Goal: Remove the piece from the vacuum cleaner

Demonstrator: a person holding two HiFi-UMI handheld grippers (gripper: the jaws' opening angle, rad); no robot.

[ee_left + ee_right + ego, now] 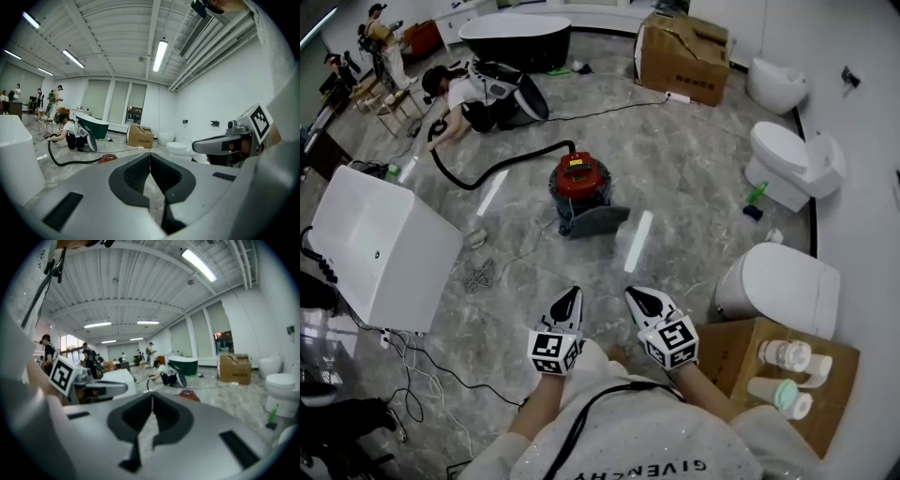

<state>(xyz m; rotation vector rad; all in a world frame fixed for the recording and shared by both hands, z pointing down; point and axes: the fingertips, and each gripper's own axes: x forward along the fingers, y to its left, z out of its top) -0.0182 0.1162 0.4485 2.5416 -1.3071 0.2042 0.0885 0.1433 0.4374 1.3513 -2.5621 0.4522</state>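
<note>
A red vacuum cleaner [579, 181] with a black base stands on the grey marble floor ahead of me. Its black hose [492, 172] curls off to the left. A grey wedge-shaped piece [600, 221] sits at its near side. Both grippers are held low, close to my body and well short of the vacuum. My left gripper [573, 294] is shut and empty, and so is my right gripper [632, 295] beside it. The vacuum shows small beyond the closed jaws in the left gripper view [108, 158] and in the right gripper view [189, 394].
A white bathtub [380, 246] stands on the left with cables on the floor by it. Toilets [792, 159] line the right wall. A cardboard box [741, 352] with bottles is at my right. A person [473, 94] crouches at the hose's far end near a black tub [516, 37].
</note>
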